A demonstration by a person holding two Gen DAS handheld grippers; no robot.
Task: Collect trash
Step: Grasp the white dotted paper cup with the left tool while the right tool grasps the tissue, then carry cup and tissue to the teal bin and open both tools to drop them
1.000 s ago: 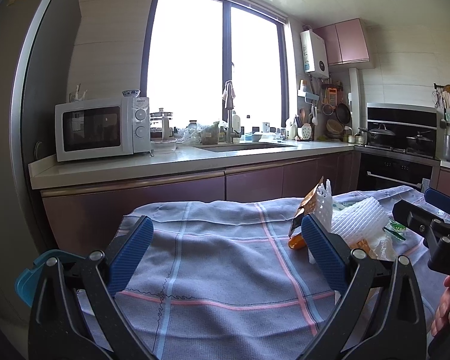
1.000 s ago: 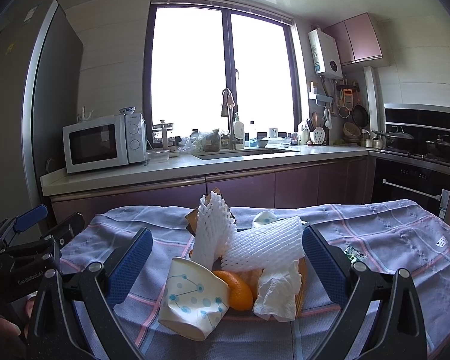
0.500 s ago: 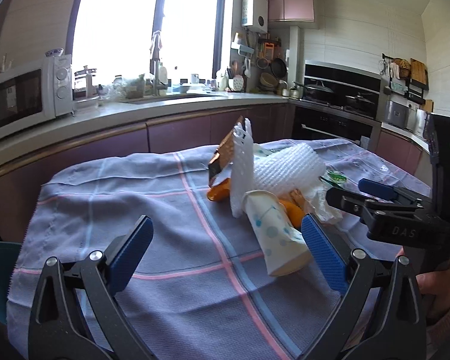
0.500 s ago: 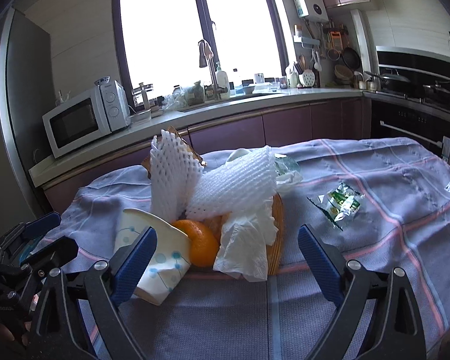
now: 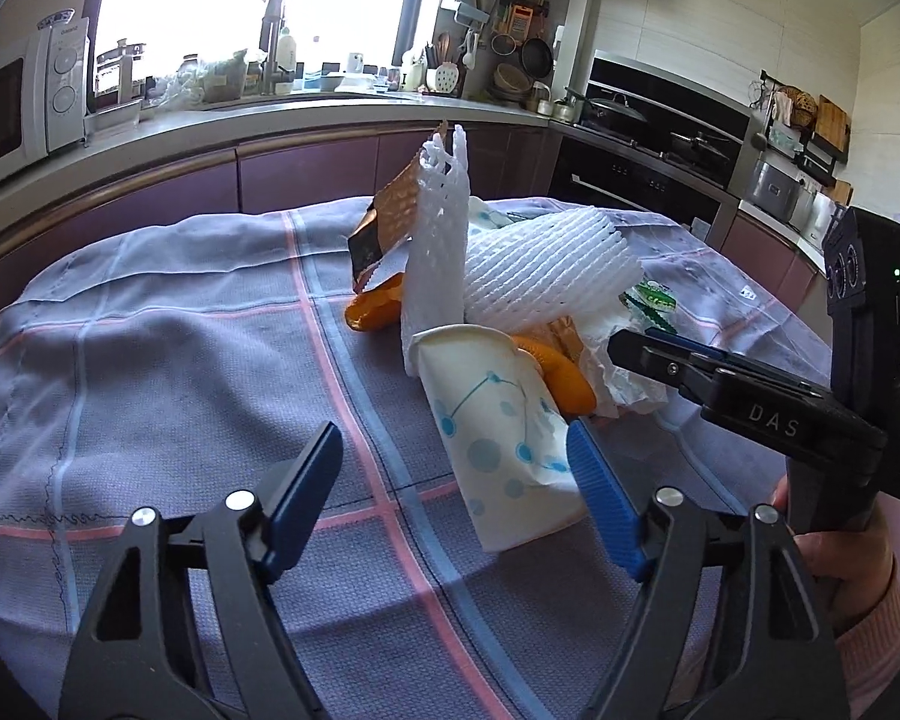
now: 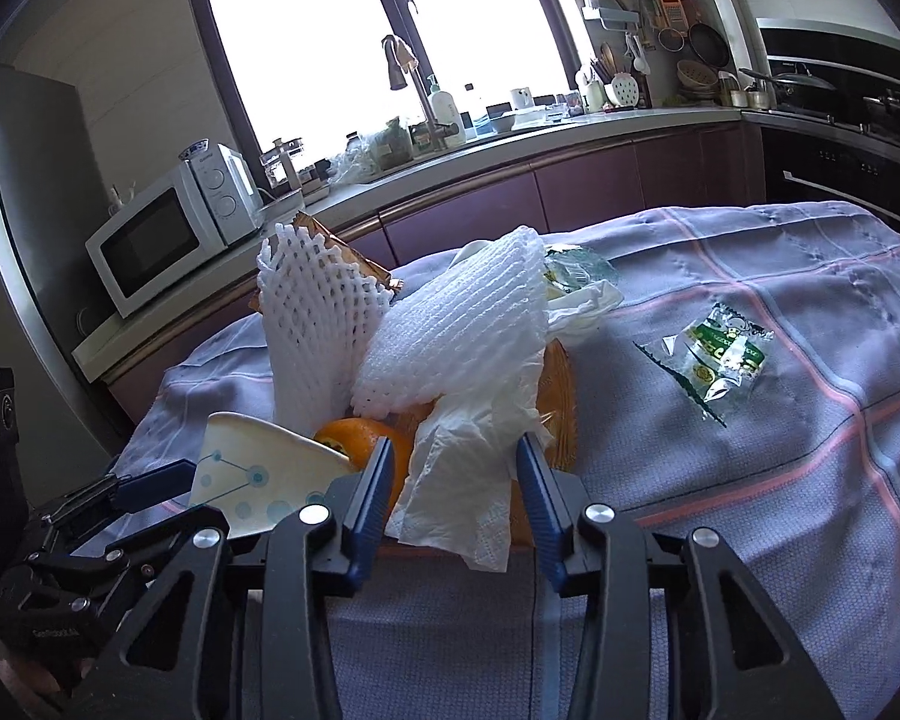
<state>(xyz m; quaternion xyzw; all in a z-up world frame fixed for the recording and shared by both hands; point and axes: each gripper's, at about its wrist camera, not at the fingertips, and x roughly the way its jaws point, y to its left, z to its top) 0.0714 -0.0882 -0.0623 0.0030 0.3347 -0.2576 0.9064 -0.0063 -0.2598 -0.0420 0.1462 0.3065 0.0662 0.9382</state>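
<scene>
Desk (image 5: 150,372) under grey-lilac cloth with pink and blue check lines, kitchen counter behind.

Trash heaped mid-desk on a round woven tray (image 6: 561,384). Two white foam fruit nets: one upright (image 5: 438,228), one lying across the heap (image 5: 546,276). Crumpled white paper tissue (image 6: 468,480) hangs over the tray's near edge. White paper cup with blue dot-and-line print (image 5: 498,426) lies on its side, mouth toward the heap. Brown foil wrapper (image 5: 384,228) stands behind the upright net. Orange peel (image 6: 360,441) between cup and tissue. Green-and-clear plastic wrapper (image 6: 714,354) lies alone on the cloth, well apart from the tray.

Left tongs (image 5: 456,468): closing, about two-thirds open; the right pad is at the cup's side, the left pad is clear of it. Nothing gripped.

Right tongs (image 6: 453,486): closing, under half open; tissue hangs between the pads; contact cannot be told.
</scene>
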